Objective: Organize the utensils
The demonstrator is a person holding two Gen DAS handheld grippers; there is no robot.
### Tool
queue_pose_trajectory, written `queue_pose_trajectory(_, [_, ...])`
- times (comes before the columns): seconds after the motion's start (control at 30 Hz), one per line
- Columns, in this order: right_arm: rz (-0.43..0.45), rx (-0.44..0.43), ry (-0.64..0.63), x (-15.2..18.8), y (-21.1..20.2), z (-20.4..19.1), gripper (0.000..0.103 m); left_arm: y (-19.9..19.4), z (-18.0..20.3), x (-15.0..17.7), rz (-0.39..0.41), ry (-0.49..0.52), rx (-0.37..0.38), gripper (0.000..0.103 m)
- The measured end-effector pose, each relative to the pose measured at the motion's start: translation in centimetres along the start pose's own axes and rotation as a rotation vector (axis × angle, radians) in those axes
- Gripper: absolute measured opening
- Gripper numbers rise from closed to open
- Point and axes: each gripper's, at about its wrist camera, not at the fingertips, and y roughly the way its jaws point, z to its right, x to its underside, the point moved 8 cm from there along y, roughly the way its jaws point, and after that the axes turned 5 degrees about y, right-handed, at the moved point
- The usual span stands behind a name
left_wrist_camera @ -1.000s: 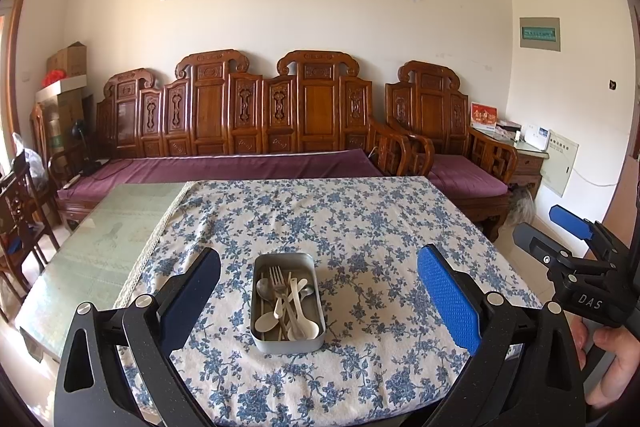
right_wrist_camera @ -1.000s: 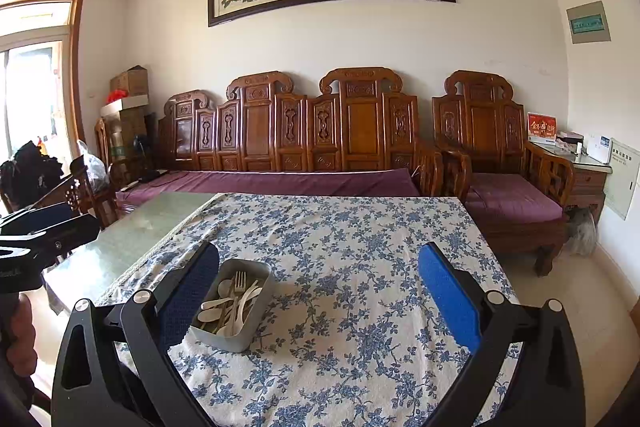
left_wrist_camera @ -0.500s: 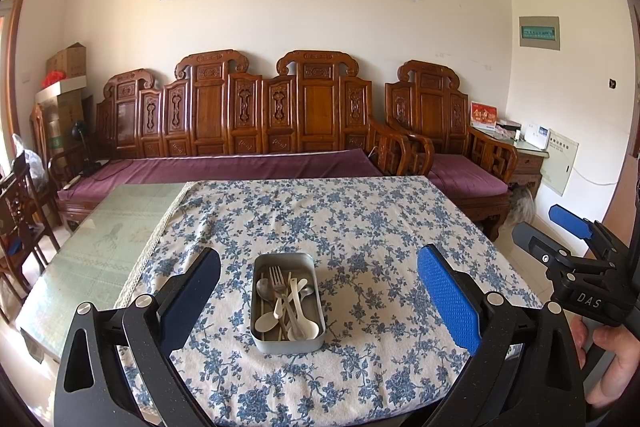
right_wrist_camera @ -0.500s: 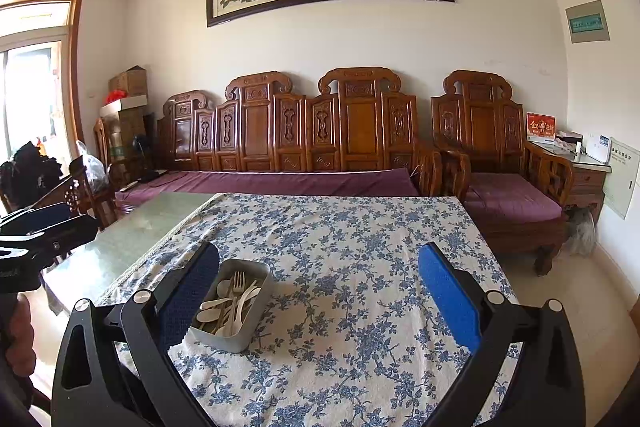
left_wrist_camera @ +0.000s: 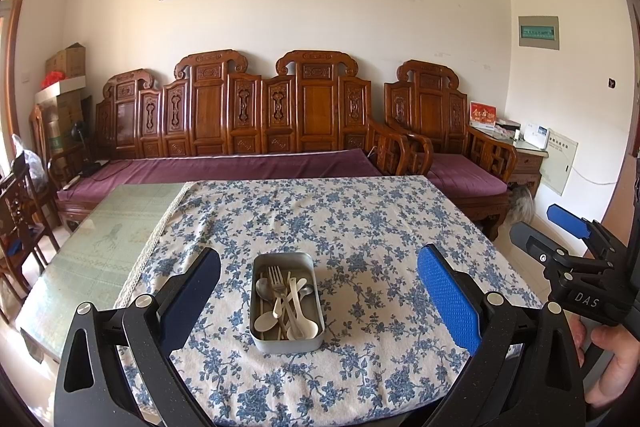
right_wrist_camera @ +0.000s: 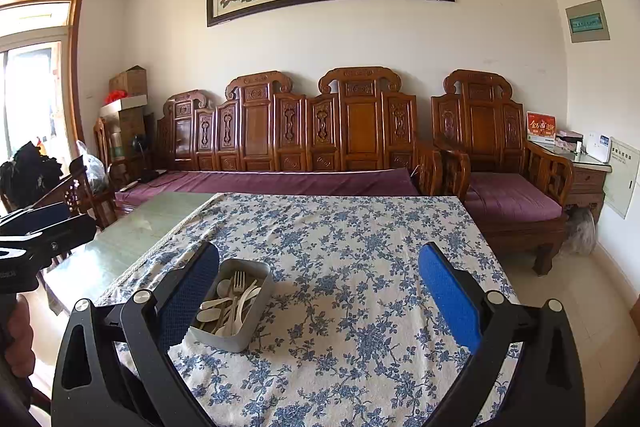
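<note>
A rectangular metal tin [left_wrist_camera: 286,301] stands on the flowered tablecloth [left_wrist_camera: 360,227], directly ahead of the left gripper [left_wrist_camera: 318,291] and framed between its two widely parted jaws, which hold nothing. Seen from the right gripper [right_wrist_camera: 320,291], likewise spread wide and empty, the tin lies ahead and to the left, partly hidden behind the left-hand jaw. Inside the tin, a metal fork [left_wrist_camera: 277,281], metal spoons [left_wrist_camera: 263,287] and several white spoons [left_wrist_camera: 297,311] lie heaped and crossed, handles running roughly along the tin's long axis. This arrangement fits either utensils gathered into the tin or a mixed pile awaiting sorting; the views do not settle which. As a judgement of handling: each utensil is probably light and rigid; the metal pieces are smooth and likely to slip or pivot under a pinch near one end, while the white spoons, apparently plastic or ceramic, may be more brittle. A grip across the handle near its middle, where the shaft is narrow and flat-sided, would probably hold best; bowls and tines offer curved, poor seats for the pads. Because the pieces overlap, lifting one may drag or tip its neighbours. The tin itself appears thin-walled and light, and could slide on the cloth if nudged; its long side walls offer parallel faces for a grasp.
</note>
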Motion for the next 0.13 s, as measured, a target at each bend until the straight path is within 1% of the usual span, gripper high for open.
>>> queue_pose_trajectory(0.13, [0.000, 0.000, -0.001, -0.07, -0.03, 0.03, 0.100, 0.01, -0.02, -0.05, 0.000, 0.000, 0.002, 0.095])
